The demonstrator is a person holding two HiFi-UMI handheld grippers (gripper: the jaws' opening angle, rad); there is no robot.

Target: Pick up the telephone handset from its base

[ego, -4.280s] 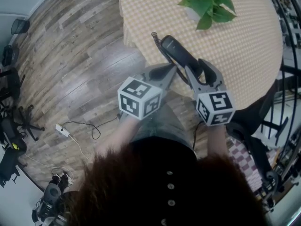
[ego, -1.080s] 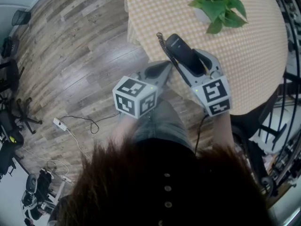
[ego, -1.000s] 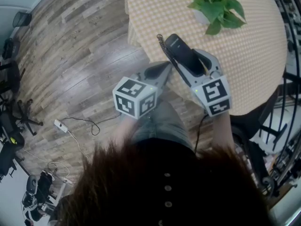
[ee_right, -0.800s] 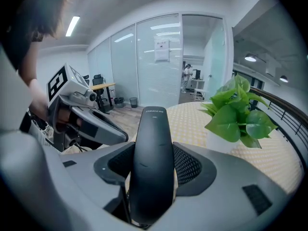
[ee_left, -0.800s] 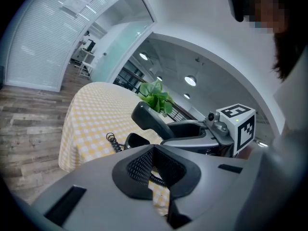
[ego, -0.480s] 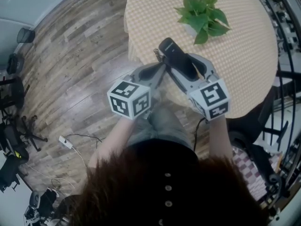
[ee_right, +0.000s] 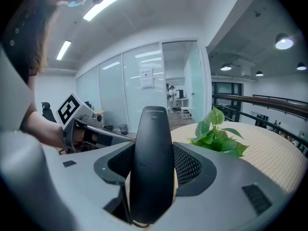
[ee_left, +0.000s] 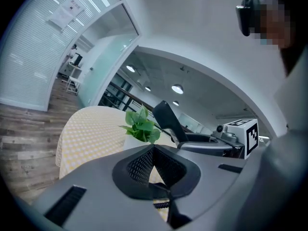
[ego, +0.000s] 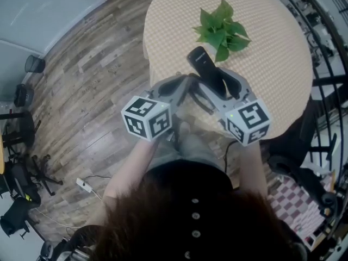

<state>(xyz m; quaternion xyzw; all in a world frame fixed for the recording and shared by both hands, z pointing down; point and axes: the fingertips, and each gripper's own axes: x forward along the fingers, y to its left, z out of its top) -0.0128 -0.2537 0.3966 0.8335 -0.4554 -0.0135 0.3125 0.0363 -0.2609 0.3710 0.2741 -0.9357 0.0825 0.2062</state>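
Observation:
My right gripper (ego: 216, 87) is shut on the black telephone handset (ego: 204, 67), held above the near edge of the round checked table (ego: 272, 48). In the right gripper view the handset (ee_right: 153, 162) stands upright between the jaws, top end pointing away. My left gripper (ego: 185, 83) is just left of it with its jaws closed together. In the left gripper view a bit of coiled cord (ee_left: 161, 203) shows below the closed jaws; whether they pinch it is unclear. No telephone base is in view.
A potted green plant (ego: 220, 29) stands on the table just beyond the handset. Wood floor lies to the left, with a white plug and cable (ego: 81, 184) and black office chairs (ego: 22, 129). Metal railings (ego: 326, 86) are at the right.
Both grippers have shifted forward, so the handset is now closer to the plant. The right gripper has kept its hold on the handset throughout. The head view has swung too.

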